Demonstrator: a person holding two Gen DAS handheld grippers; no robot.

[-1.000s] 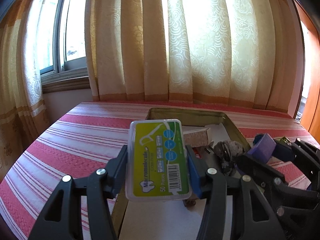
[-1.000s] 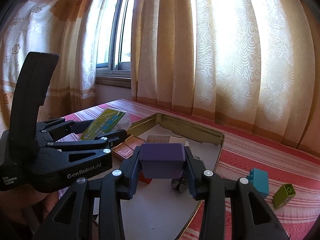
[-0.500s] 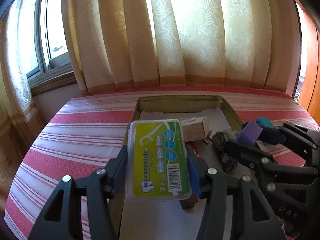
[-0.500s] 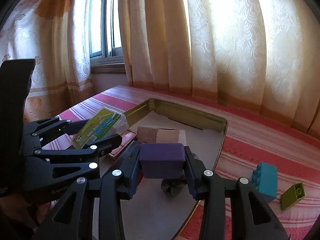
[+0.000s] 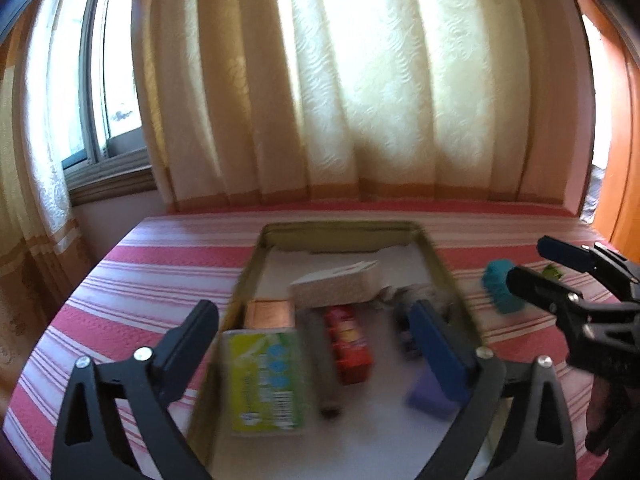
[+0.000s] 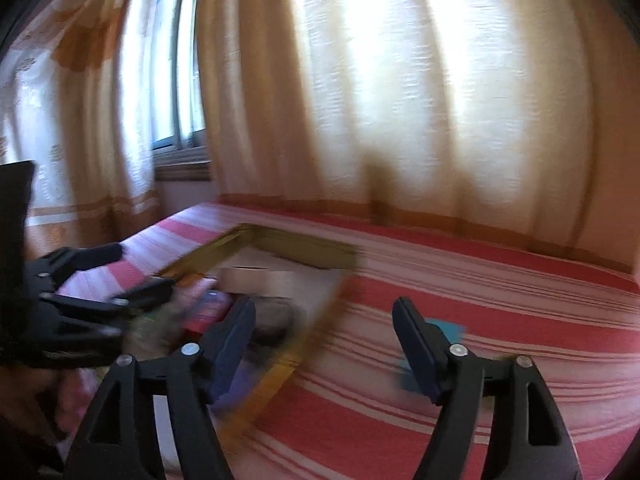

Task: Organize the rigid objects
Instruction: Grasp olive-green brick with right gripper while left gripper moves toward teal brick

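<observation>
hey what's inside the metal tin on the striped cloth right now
Inside the tin: green floss box, red pack, copper box, pale box, purple block. A dark clump is too blurred to identify.

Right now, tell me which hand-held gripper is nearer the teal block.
Right. The right hand-held gripper is opening with the teal block just behind its right finger, on the striped cloth. The left hand-held gripper is opening over the tin tray, away from it.
</observation>
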